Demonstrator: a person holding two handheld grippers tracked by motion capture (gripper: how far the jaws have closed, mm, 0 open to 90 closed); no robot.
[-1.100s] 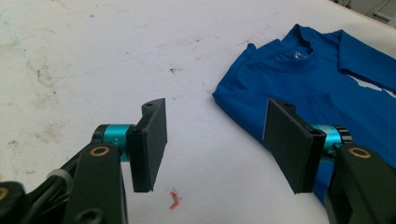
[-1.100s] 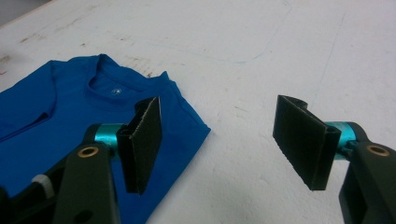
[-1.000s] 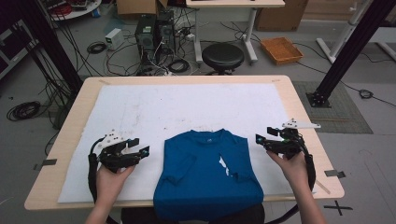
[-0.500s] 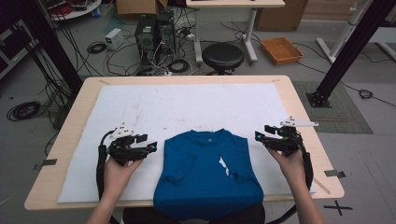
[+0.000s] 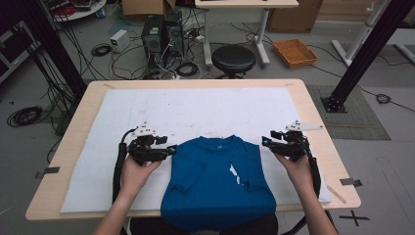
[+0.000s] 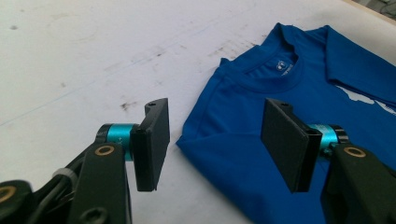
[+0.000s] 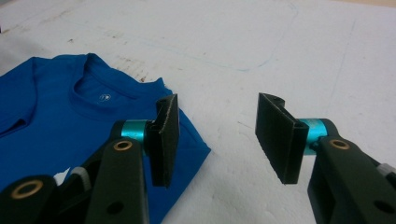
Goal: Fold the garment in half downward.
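From the high view, we see the blue T-shirt (image 5: 218, 181) lying at 6 o'clock on the white surface (image 5: 195, 110), its sleeves already tucked in; further folding is left, we judge. In the left gripper view our left claw (image 6: 215, 140) gapes over the shirt's shoulder corner, gripping nothing. In the right gripper view our right claw (image 7: 224, 140), jaws just closing, is released, empty beside the other shoulder

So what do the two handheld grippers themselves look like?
Both the left gripper and right gripper are black, with flat rectangular pads on teal collars and brass-coloured pivots. A thick black cable trails from the left; a grey plate tops the right.
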